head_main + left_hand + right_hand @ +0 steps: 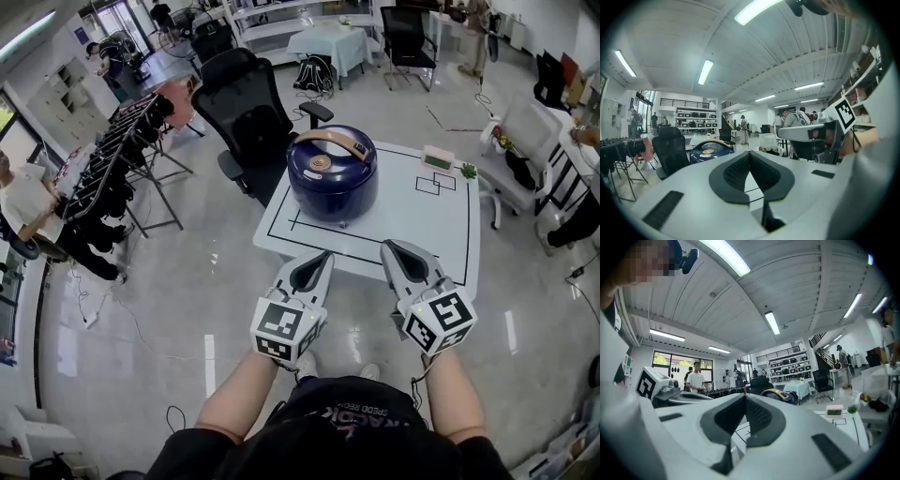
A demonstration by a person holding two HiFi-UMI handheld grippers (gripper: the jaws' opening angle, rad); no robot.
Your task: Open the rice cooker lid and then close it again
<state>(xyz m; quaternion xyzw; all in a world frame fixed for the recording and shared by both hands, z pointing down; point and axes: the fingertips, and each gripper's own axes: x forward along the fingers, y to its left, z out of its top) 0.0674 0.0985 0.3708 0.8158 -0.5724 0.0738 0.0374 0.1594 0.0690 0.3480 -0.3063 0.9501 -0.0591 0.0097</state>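
A dark blue rice cooker (332,175) with a tan handle and its lid down stands on the white table (394,220), toward the far left part. My left gripper (325,256) is shut with nothing in it, held at the table's near edge, short of the cooker. Right of it, my right gripper (386,247) is also shut and empty, over the same edge. In the left gripper view the rice cooker (708,150) shows beyond the closed left gripper (749,153). Past the closed right gripper (744,395), the right gripper view catches only the top of the rice cooker (780,395).
A black office chair (246,110) stands just behind the table. A small white clock (437,157) and a little green plant (468,171) sit at the table's far right corner. A rack of dark gear (117,155) and a seated person (28,206) are to the left.
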